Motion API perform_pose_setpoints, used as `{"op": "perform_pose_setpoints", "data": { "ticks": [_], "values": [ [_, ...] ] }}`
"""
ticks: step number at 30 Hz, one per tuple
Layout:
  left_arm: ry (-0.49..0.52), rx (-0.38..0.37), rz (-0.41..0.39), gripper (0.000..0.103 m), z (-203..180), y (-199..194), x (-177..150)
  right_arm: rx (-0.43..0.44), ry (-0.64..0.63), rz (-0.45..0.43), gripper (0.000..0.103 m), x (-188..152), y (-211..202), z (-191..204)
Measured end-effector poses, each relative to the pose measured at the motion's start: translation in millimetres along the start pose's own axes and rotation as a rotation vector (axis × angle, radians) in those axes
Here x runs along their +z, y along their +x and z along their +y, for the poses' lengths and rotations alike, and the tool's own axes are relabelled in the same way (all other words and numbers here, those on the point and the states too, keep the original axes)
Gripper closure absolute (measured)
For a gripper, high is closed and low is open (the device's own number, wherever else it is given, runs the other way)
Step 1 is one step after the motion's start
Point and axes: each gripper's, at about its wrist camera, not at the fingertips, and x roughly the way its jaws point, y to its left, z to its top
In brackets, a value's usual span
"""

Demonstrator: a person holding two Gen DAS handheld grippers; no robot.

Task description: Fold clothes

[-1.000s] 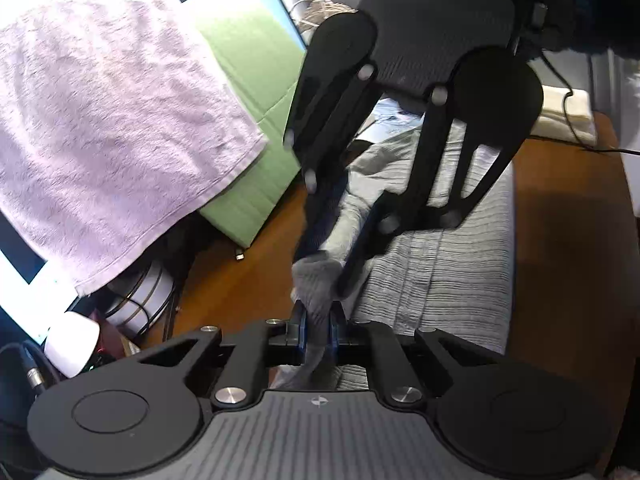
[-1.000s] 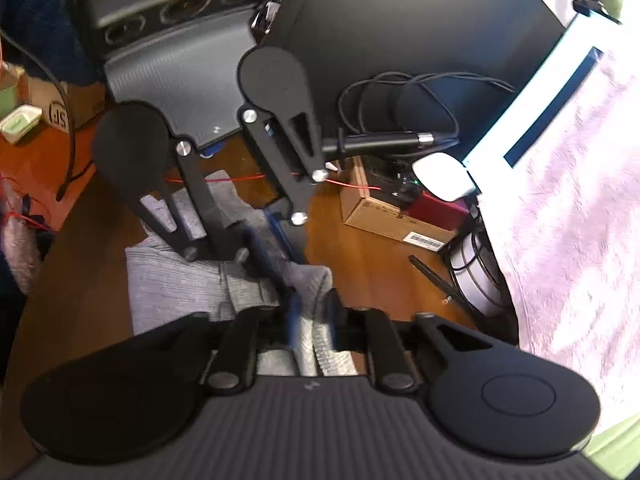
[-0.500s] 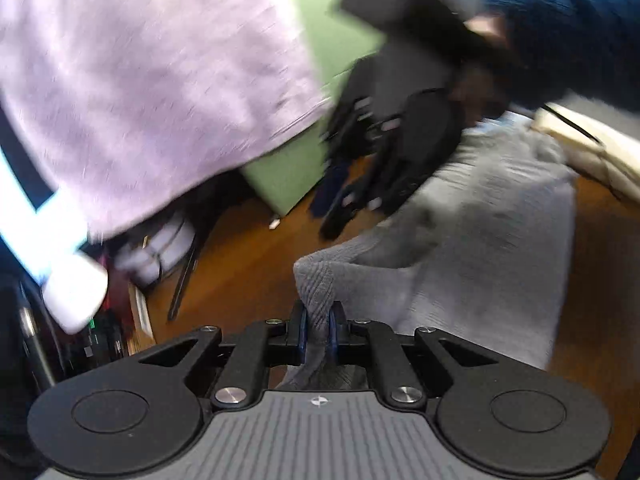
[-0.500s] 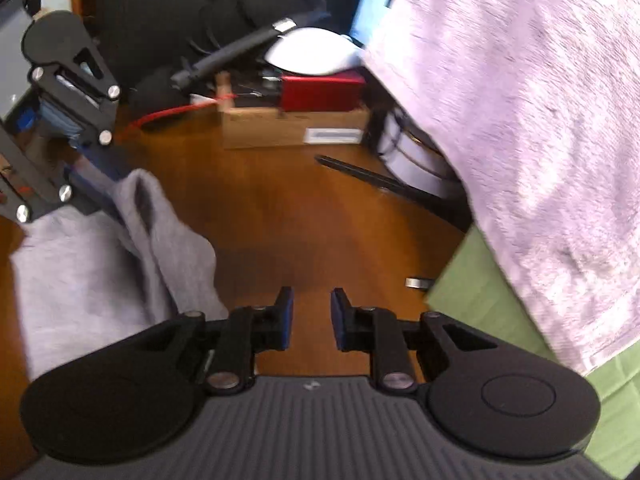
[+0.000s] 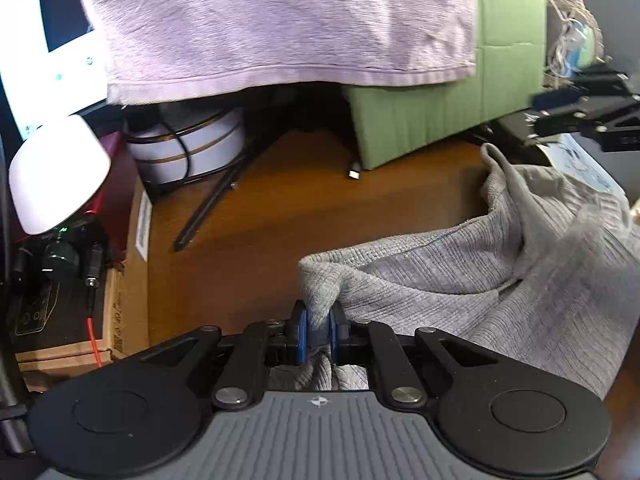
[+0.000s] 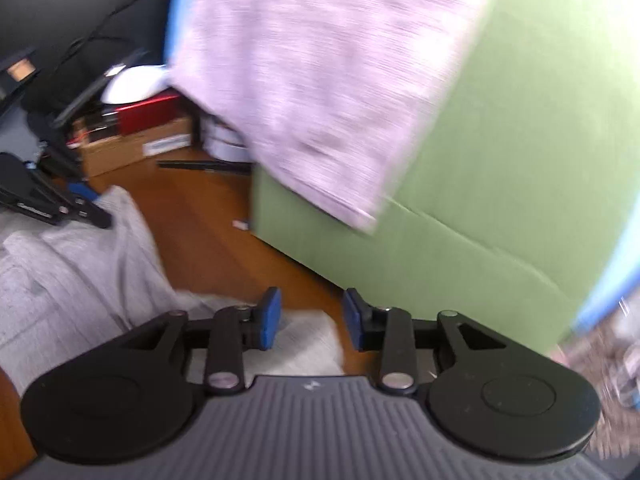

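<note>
1. The left gripper (image 5: 318, 330) is clenched on a bunched corner of the grey ribbed garment (image 5: 500, 272), its blue fingers (image 5: 301, 334) pressing the cloth from both sides.
2. The garment lies rumpled on the brown counter (image 5: 280, 208), spreading to the right of that grip.
3. The right gripper (image 6: 312, 316) is released; its fingers have just been opening, with nothing pinched, and pale cloth lies below the gap.
4. A lilac towel (image 5: 272, 20) hangs over a green box (image 5: 440, 120) behind.
</note>
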Motion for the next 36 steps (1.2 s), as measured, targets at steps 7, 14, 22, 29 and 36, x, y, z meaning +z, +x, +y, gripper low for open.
{"op": "perform_pose_setpoints", "data": {
  "ticks": [7, 14, 22, 29, 36],
  "values": [
    [-0.001, 0.002, 0.002, 0.092, 3, -1, 1, -0.04, 0.039, 0.044, 0.065, -34, 14, -27],
    [-0.065, 0.003, 0.006, 0.092, 13, -3, -1, 0.104, 0.118, 0.05, 0.068, -27, 69, -19],
    [-0.114, 0.049, 0.042, 0.083, 29, -2, 3, -0.14, 0.117, 0.061, 0.084, -20, 93, -1],
    [-0.14, 0.064, 0.009, 0.067, 35, -25, -3, -0.144, 0.173, -0.012, 0.07, -12, 40, -10],
    [-0.121, 0.033, -0.08, 0.058, 26, -74, -25, -0.15, 0.335, -0.06, 0.029, -41, -81, -38]
  ]
}}
